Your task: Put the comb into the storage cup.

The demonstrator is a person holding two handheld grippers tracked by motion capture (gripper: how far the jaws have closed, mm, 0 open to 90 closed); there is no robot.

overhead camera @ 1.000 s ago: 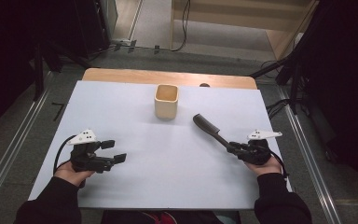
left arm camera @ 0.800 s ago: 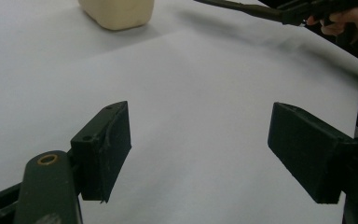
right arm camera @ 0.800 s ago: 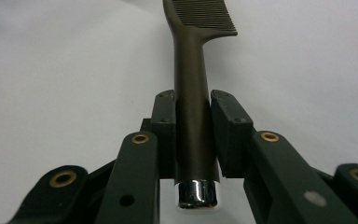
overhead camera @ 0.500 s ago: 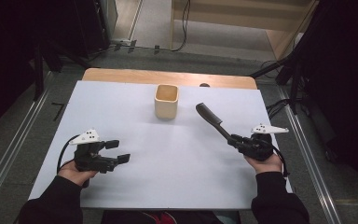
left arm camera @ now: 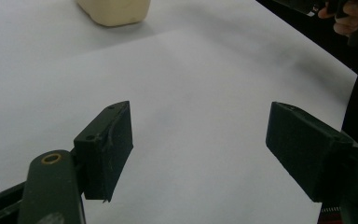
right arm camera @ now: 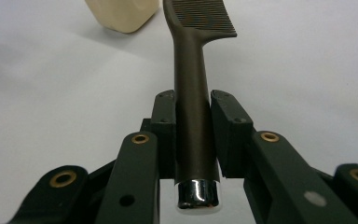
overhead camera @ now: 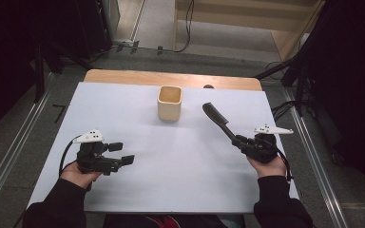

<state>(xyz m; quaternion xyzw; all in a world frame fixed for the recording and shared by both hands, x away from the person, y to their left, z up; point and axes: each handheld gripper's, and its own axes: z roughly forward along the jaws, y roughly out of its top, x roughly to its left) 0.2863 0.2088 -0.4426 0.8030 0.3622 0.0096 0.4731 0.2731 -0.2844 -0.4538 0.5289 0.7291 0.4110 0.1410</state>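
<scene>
A dark comb with a long handle and a chrome end cap is held by my right gripper, shut on its handle at the table's right side. In the right gripper view the comb runs up between the jaws, its teeth toward a cream square cup. The cup stands at the middle back of the table. My left gripper rests open at the front left, nothing between its fingers. Part of the cup shows at the top of the left gripper view.
A white sheet covers the table, with a wooden strip at the far edge. Metal rails run along both sides on the floor. Cables lie on the floor behind the table.
My right gripper has moved right and slightly back with the comb, whose head now lifts toward the cup's right. My left gripper has shifted a little nearer the front edge.
</scene>
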